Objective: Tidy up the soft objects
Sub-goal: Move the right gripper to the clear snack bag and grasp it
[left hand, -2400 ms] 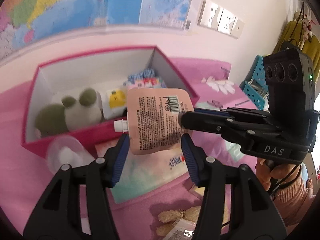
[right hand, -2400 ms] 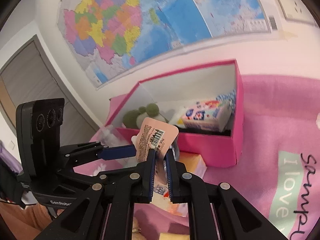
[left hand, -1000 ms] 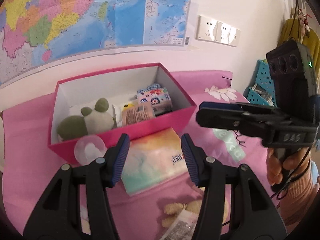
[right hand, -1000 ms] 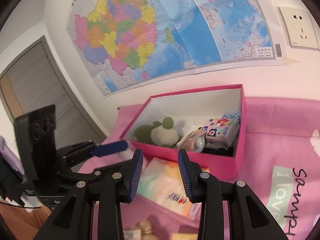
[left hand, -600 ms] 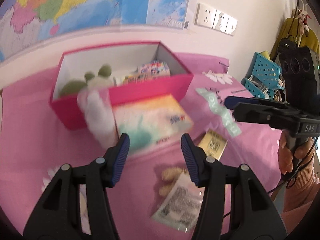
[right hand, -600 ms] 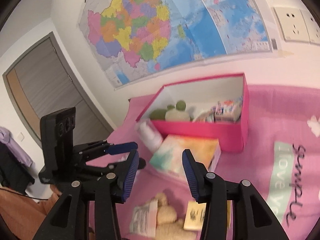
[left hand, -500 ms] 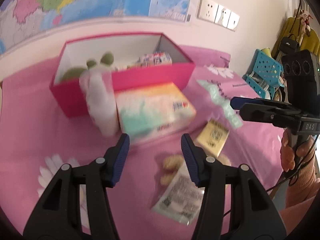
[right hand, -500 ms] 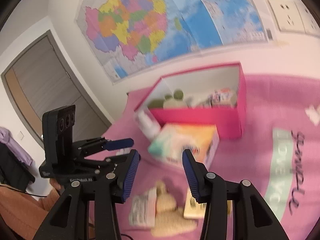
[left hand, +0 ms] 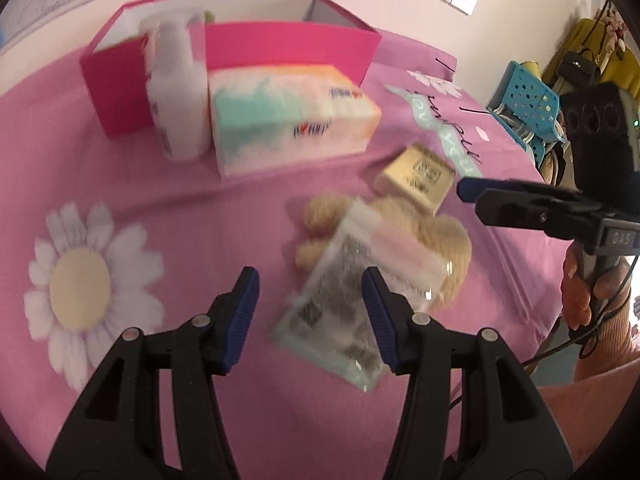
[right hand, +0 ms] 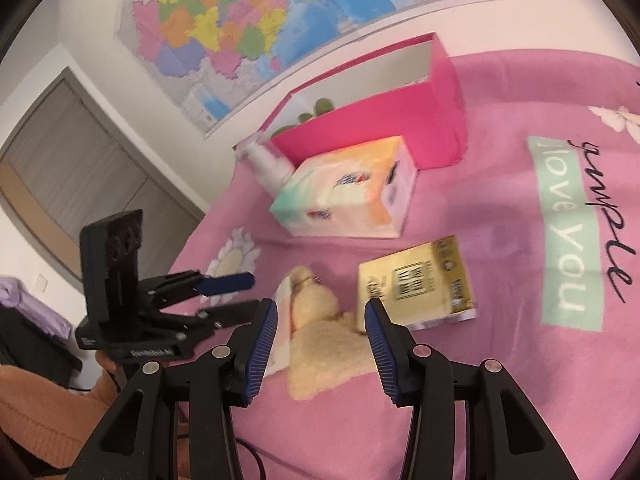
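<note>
The clear packet [left hand: 346,300] is my next pick: it lies flat on the pink cover [left hand: 224,216] at lower centre of the left wrist view, its upper end draped over the cream plush toy [left hand: 436,232]. My left gripper [left hand: 311,320] hangs just above it, jaws apart and empty, the right blue pad already over the packet's right edge, the left pad over bare cover well to its left. So I'd judge I need to slide a touch to the right in frame, centre the packet between the pads, then drop low and pinch one thin edge rather than the middle, since film like that will likely slip or buckle.

In the right wrist view the plush toy [right hand: 320,344] sits low centre, right between the pads of my right gripper [right hand: 318,334]; those jaws have just been opening and nothing is pressed yet. A firm squeeze on the body should hold it, I reckon.

Beyond, the gold packet [right hand: 416,284] lies just right of the toy. The tissue pack [right hand: 348,196] sits further up, with the white bottle [right hand: 266,166] beside it and the pink box [right hand: 384,120] behind, toward the top of the frame. That box is where these go.
</note>
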Tool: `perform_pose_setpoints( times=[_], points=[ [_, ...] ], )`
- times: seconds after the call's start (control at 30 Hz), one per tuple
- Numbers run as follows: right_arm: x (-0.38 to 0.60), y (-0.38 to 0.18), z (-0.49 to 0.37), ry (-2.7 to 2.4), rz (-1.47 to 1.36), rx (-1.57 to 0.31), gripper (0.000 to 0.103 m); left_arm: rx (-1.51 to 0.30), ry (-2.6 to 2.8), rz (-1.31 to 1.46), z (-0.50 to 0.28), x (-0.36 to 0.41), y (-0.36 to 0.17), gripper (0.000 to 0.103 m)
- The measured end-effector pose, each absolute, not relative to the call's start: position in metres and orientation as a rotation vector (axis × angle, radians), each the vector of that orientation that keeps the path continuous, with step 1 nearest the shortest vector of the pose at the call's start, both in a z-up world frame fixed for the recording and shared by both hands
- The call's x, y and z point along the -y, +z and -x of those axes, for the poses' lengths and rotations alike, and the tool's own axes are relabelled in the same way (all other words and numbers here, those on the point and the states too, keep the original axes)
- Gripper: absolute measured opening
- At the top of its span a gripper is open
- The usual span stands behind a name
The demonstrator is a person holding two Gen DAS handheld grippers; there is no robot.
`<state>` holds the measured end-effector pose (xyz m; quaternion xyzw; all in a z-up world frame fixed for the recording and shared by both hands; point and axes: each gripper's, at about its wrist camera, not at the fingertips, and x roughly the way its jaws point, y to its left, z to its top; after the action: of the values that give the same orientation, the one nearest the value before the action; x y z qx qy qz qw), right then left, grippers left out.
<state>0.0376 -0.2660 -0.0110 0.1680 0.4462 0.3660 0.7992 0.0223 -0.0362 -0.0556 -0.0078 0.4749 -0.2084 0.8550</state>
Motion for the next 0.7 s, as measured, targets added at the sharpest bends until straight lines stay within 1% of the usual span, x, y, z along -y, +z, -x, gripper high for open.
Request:
perform_pose_setpoints(
  times=[0.17,0.47,0.7],
  points=[
    [0.237,-0.003,-0.029,0.846,-0.248,-0.946,0.046,-1.031,-0.443,0.049,-0.006,0.028,-0.060,0.055],
    [0.197,-0.008,-0.025,0.855,-0.069,-0.968,0.047,-1.071,-0.522,0.058,0.010,0.032,-0.067,0.055],
    [0.187,-0.013,-0.022,0.921,-0.091,-0.996,0.047,-1.060,-0.537,0.095,0.010,0.028,-0.068,0.056]
  ],
)
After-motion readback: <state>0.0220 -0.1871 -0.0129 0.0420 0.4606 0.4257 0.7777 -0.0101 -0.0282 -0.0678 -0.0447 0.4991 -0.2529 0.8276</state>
